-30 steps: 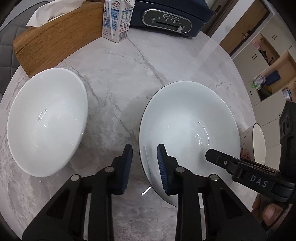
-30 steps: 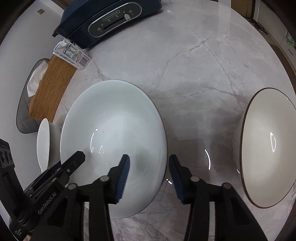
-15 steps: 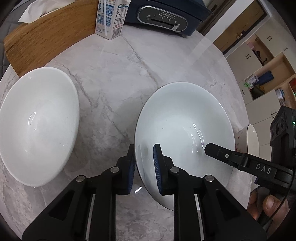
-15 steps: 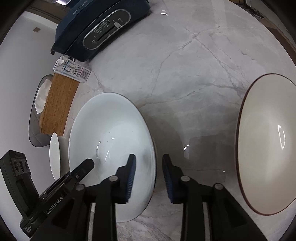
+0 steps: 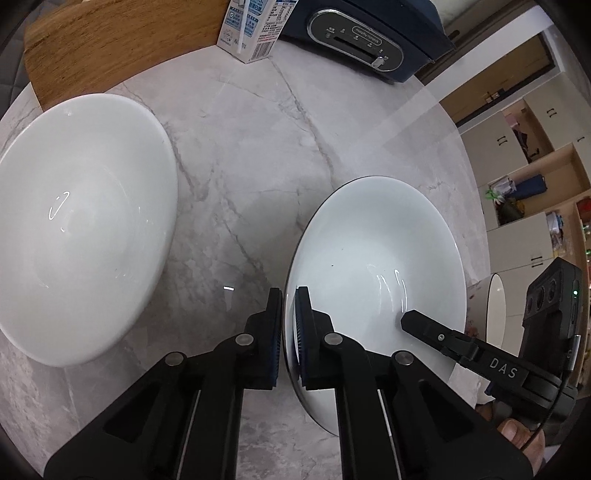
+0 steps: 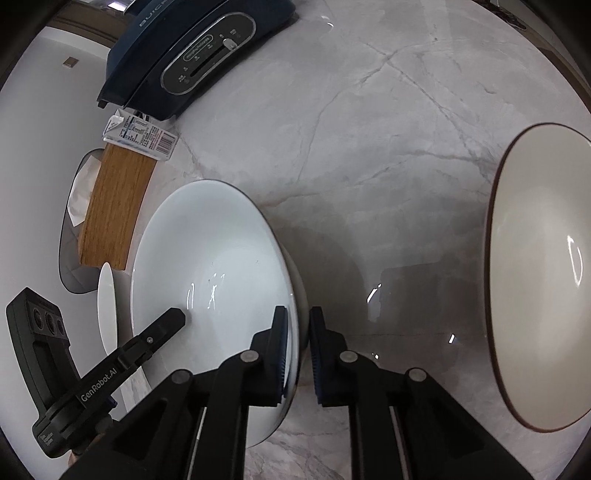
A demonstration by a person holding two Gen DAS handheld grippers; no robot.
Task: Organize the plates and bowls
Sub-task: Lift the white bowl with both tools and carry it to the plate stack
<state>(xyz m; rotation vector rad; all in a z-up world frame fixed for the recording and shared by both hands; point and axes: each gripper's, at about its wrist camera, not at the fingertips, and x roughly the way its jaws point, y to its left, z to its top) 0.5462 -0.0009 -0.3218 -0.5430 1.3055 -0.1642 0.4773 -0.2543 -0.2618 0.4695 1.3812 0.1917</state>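
A pale bluish bowl (image 5: 376,251) with a thin dark rim sits mid-table. My left gripper (image 5: 289,295) is closing its jaws on the bowl's left rim, and the pads pinch it. On the opposite rim of the same bowl (image 6: 207,251), my right gripper (image 6: 298,314) closes its jaws too, pads pressing the edge. A plain white bowl (image 5: 81,229) stands to the left. On the right stands a cream bowl (image 6: 543,277) with a brown rim. I cannot tell whether the held bowl is off the table.
The round marble table (image 5: 258,147) carries a milk carton (image 5: 255,26), a dark blue appliance (image 5: 362,33) and a wooden board (image 5: 110,44) at the back. Open cabinets (image 5: 524,192) stand beyond the right table edge.
Both grippers' jaws, which straddled the pale bowl's rim with gaps, have closed onto it. The views have rolled slightly.
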